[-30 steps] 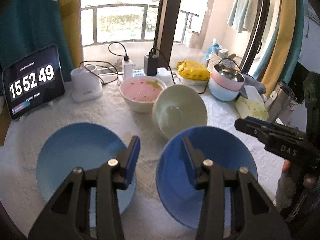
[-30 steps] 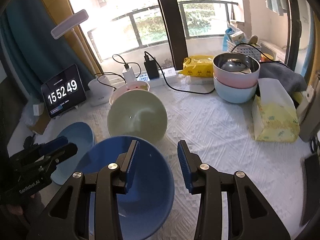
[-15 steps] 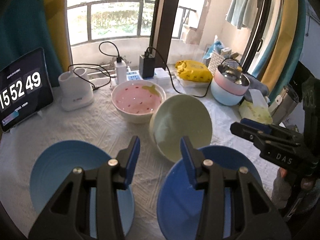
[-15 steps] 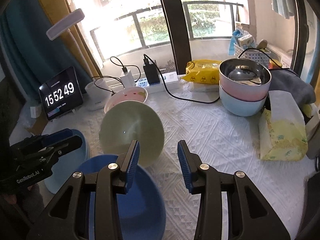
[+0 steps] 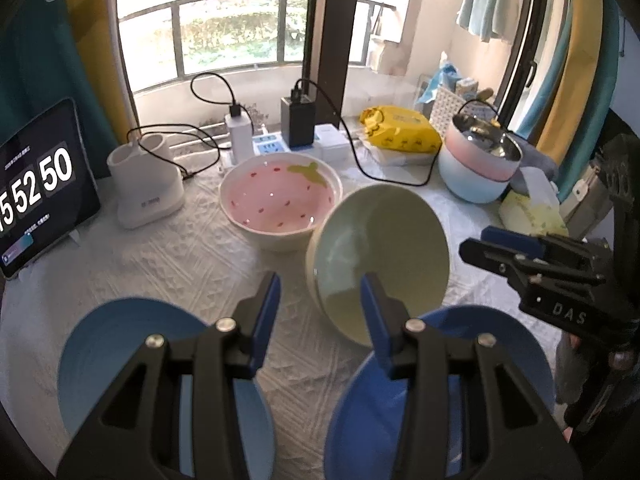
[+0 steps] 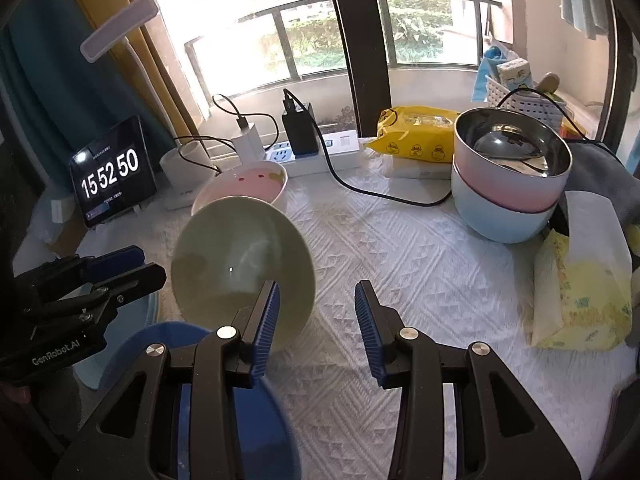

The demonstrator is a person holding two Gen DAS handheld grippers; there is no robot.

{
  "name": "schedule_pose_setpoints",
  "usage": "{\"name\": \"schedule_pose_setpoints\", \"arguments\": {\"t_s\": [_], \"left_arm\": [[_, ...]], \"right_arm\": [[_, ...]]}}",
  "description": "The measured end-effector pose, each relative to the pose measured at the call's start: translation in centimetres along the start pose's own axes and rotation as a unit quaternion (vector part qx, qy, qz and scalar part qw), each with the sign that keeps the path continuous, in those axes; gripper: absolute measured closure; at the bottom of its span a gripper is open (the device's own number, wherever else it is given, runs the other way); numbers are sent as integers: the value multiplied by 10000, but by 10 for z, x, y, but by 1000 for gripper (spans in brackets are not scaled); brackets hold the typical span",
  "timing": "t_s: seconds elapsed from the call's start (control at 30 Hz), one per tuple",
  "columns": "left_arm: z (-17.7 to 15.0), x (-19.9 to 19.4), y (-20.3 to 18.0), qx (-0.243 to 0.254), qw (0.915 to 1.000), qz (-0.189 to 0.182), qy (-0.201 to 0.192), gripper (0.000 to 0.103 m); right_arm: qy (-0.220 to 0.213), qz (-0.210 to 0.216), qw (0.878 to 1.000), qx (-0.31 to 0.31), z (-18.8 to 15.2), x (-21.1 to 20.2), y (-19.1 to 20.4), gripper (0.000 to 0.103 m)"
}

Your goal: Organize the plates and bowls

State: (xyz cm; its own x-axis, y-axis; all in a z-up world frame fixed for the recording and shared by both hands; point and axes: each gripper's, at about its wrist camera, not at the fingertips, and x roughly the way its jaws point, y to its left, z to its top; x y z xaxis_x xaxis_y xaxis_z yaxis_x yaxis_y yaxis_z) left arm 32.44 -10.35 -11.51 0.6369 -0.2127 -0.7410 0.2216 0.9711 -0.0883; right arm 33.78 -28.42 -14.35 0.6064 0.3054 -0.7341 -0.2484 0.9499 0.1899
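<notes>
While the clock tablet (image 5: 38, 184) at the far left is reading 15 52 50, both tongs are hanging spread wide with nothing between their blue pads. The left tongs (image 5: 320, 312) are hovering above the white cloth of the tabletop (image 5: 192, 264), between the light blue plate (image 5: 120, 344) on the near left and the dark blue plate (image 5: 500, 344) on the near right. The right tongs (image 6: 316, 312) are poised over bare cloth just right of the pale green bowl (image 6: 240, 256). That bowl is sitting tilted, its open side facing near, its lower edge leaning at the dark blue plate's far rim. Just behind it, the pink strawberry bowl (image 5: 280, 200) is standing upright, close beside the green one. Far to the right, a pink bowl with a steel lining is nesting in a light blue bowl (image 6: 504, 224), well apart from the others, with a yellow tissue pack (image 6: 580, 300) lying near them.
</notes>
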Motion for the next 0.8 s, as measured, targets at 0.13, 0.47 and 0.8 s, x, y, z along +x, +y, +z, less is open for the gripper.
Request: {"name": "schedule_pose_setpoints", "arguments": {"t_s": [0.13, 0.47, 0.8], "left_arm": [[2, 8, -2, 53, 10000, 6, 64, 60], [8, 22, -5, 124, 9998, 95, 146, 65], [9, 34, -5, 138, 9993, 124, 340, 79]], "right_arm": [[78, 47, 10000, -24, 1, 10, -5, 62], [391, 296, 9986, -176, 7, 33, -8, 62], [571, 618, 9959, -346, 6, 55, -2, 70]]}}
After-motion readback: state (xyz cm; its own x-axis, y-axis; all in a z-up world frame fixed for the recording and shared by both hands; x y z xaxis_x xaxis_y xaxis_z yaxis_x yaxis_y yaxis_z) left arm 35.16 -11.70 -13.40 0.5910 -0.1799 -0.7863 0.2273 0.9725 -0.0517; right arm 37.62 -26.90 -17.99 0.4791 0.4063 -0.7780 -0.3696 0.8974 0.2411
